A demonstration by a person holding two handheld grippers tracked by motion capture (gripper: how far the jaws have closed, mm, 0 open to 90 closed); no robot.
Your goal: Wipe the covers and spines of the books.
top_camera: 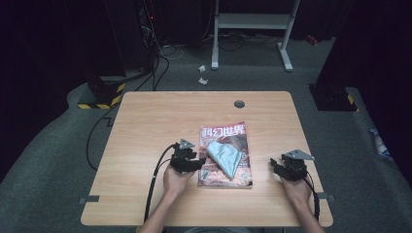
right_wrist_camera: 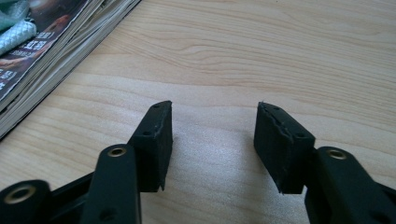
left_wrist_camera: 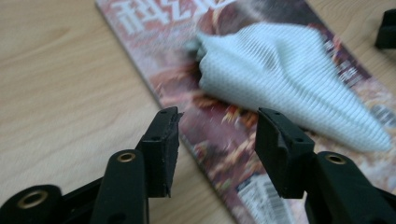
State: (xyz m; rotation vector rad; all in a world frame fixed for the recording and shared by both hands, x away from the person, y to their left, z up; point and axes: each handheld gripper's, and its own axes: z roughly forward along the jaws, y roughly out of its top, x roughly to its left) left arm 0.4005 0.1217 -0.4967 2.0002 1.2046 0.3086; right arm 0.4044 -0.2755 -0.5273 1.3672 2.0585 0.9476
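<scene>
One cloth point(top_camera: 225, 157), pale grey-green with a fine waffle weave, lies bunched in a rough wedge on one magazine point(top_camera: 225, 134). The magazine is flat, glossy and red-toned, with large white characters on its cover. In the left gripper view the cloth sits just beyond the left gripper point(left_wrist_camera: 217, 135), whose jaws stand apart with nothing between them, over the magazine's edge. The right gripper point(right_wrist_camera: 213, 140) is likewise spread and empty above the bare wood-grain table point(top_camera: 145, 126), the magazine well off to its side.
</scene>
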